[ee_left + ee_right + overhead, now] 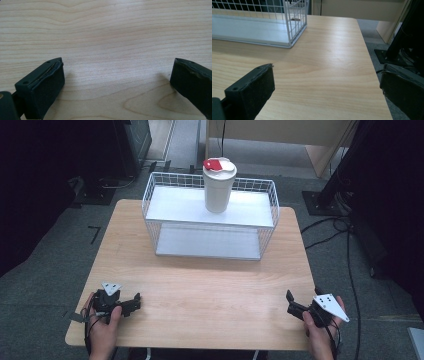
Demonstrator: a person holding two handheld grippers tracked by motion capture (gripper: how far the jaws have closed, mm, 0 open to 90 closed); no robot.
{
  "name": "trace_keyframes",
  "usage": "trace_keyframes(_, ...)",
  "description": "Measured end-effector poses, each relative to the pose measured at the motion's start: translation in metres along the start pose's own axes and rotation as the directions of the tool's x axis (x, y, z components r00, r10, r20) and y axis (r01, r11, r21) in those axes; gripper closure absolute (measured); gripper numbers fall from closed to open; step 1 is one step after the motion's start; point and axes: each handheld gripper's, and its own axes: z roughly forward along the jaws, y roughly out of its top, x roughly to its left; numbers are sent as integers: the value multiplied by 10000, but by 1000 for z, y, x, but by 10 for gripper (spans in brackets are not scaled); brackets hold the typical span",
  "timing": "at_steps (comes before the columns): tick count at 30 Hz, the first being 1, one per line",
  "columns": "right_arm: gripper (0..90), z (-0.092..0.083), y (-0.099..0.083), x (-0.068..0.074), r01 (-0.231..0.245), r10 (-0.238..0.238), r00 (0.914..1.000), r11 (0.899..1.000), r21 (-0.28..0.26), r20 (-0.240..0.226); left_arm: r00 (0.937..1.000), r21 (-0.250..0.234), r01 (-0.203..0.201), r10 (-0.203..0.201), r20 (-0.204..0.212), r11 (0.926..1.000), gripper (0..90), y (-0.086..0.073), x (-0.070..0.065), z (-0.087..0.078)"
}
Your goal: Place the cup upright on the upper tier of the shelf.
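high view: the left gripper [134, 303] and the right gripper [291, 303] rest low at the near corners of the wooden table [200, 290], each in a hand, well apart from everything else.
cup: a white cup [218, 187] with a red-and-white lid stands upright on the top shelf of the white wire rack [150, 195] at the far side of the table, likely staged there as the thing to be fetched.
left tool: in the left gripper view its jaws stand spread over bare wood, pinching nothing.
right tool: in the right gripper view its jaws stand wide apart, aimed past the rack's near corner [294, 37], holding nothing.
why so: both grippers seem parked at a start pose, with the cup out of reach.
writing: no brand, label or text can be read on the cup, rack or grippers.
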Motion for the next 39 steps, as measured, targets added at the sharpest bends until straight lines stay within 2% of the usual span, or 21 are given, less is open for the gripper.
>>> trace_keyframes(5, 0, -1, -8, -6, 184, -182, 9998, 9995, 274, -73, 10000, 10, -14, 14, 5, 10000, 0, 0, 0, 0)
trace_keyframes(9, 0, -1, -16, -11, 215, -194, 9995, 9961, 851, -259, 10000, 12, -15, 15, 4, 10000, 0, 0, 0, 0)
trace_keyframes(11, 0, 0, -19, -13, 284, -264, 9995, 9917, 1255, -176, 10000, 7, -3, 3, -7, 10000, 0, 0, 0, 0)
trace_keyframes(15, 0, -1, -20, -17, 78, -41, 9997, 9865, 1633, -231, 10000, 7, 7, -7, -15, 10000, 0, 0, 0, 0)
trace_keyframes(17, 0, 1, -20, -20, 35, 85, 9987, 9727, 2321, -508, 10000, 8, 6, -6, -13, 10000, 0, 0, 0, 0)
trace_keyframes(18, 0, 1, -20, -20, 35, 85, 9987, 9727, 2321, -508, 10000, 8, 6, -6, -13, 10000, 0, 0, 0, 0)
trace_keyframes(20, 0, 3, -21, -20, 118, 94, 9971, 9613, 2752, -753, 10000, 7, 7, -7, -15, 10000, 0, 0, 0, 0)
trace_keyframes(22, 0, 3, -21, -16, 341, -83, 9962, 9529, 3012, -865, 10000, 6, 8, -8, -14, 10000, 0, 0, 0, 0)
trace_keyframes(24, 0, 4, -22, -12, 666, -325, 9939, 9388, 3379, -1055, 10000, 8, 4, -4, -13, 10000, 0, 0, 0, 0)
trace_keyframes(26, 0, 7, -23, -7, 1064, -690, 9912, 9226, 3709, -1127, 10000, 9, 3, -3, -13, 10000, 0, 0, 0, 0)
trace_keyframes(27, 0, 9, -23, -5, 1332, -932, 9884, 9110, 3902, -1199, 10000, 7, 9, -9, -14, 10000, 0, 0, 0, 0)
trace_keyframes(31, 0, 10, -23, -6, 1234, -751, 9881, 9086, 3991, -1345, 10000, 6, 8, -8, -12, 10000, 0, 0, 0, 0)
trace_keyframes(33, 0, 11, -23, -8, 1167, -495, 9844, 9016, 4165, -1687, 10000, 4, 7, -7, -14, 10000, 0, 0, 0, 0)
trace_keyframes(39, 0, 10, -23, -7, 1218, -523, 9832, 9015, 4152, -1750, 10000, 6, 8, -8, -13, 10000, 0, 0, 0, 0)
